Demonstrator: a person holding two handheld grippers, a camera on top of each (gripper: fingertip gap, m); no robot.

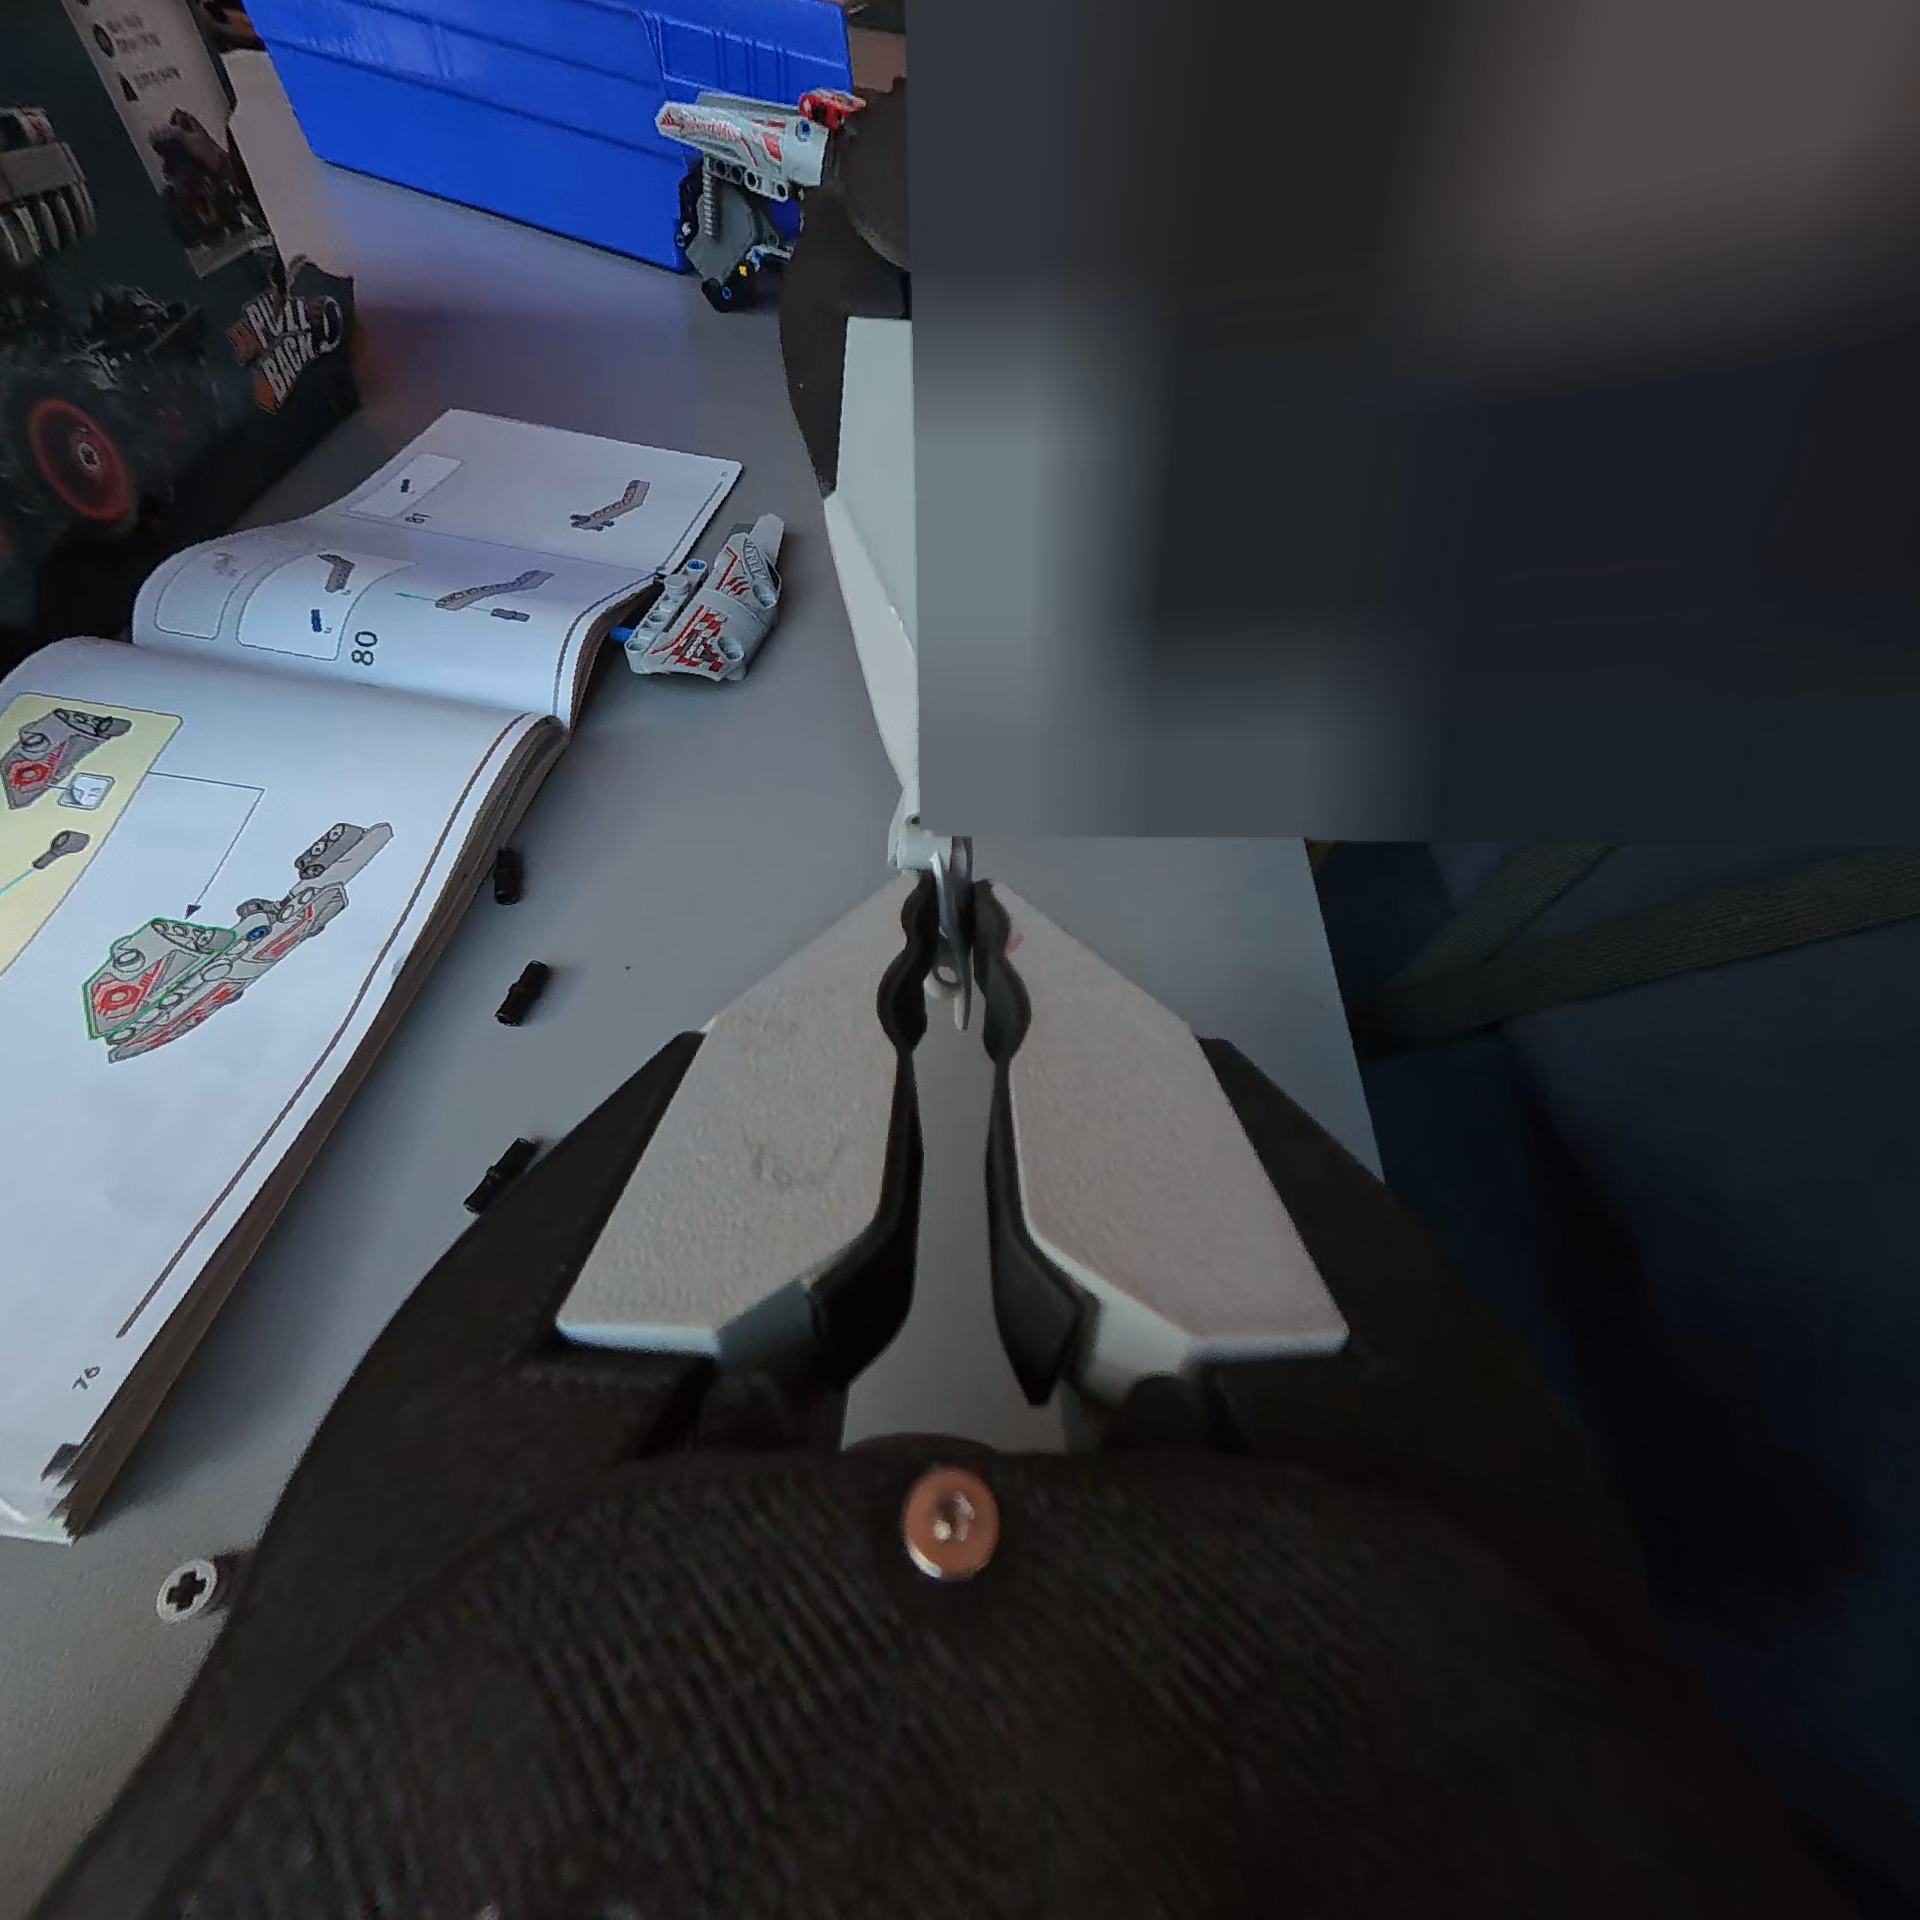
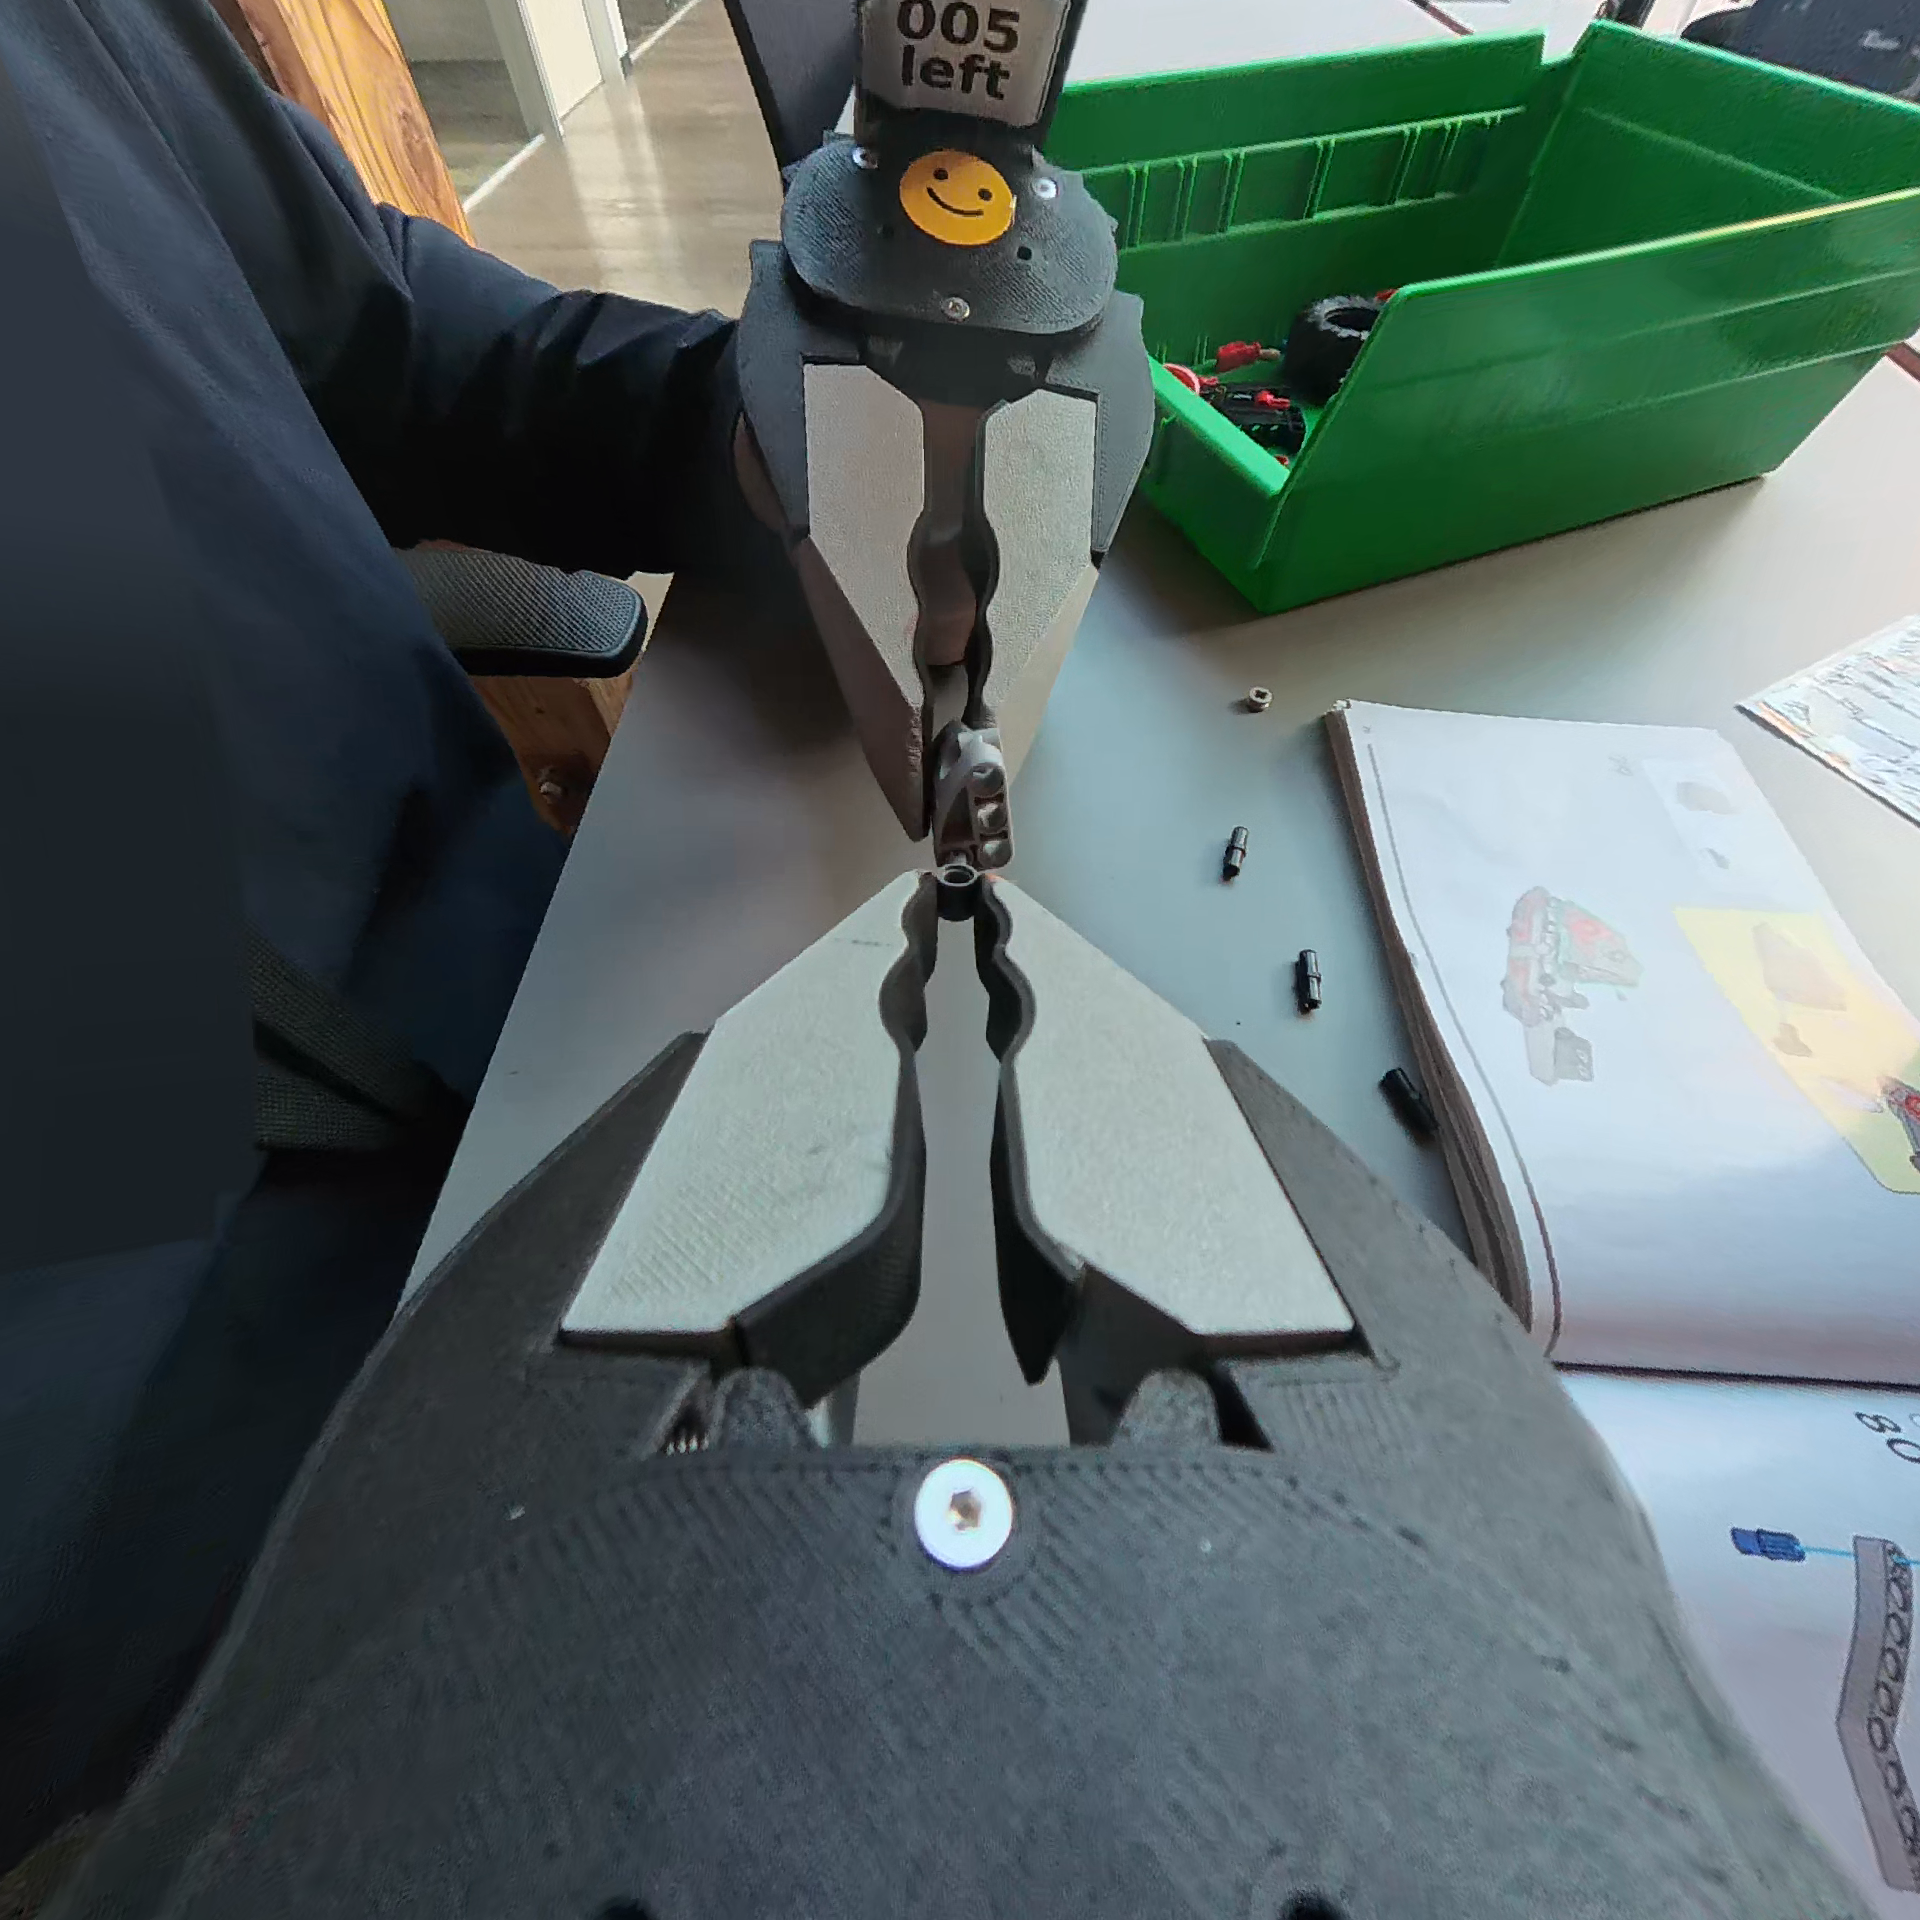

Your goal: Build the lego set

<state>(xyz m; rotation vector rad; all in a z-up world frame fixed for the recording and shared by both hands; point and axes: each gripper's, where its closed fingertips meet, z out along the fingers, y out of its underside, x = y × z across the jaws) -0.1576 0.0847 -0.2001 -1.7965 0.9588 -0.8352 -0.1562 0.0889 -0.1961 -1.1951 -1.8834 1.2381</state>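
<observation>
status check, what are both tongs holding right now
Left tongs shut on grey piece. Right tongs shut on black pin, just below it. Nothing between.

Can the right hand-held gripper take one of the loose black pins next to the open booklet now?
Probably not yet. The right hand-held gripper is shut on a black pin. The loose black pins lie uncovered on the table, so the way is free once it lets go.

Three pins [image 2: 1308, 979] lie on the table [image 2: 1143, 727] beside the booklet [image 2: 1621, 1039], bin [image 2: 1558, 416] behind.

Dim, bluish left view; brighter daylit right view; wide-angle edges bend and blur.
</observation>
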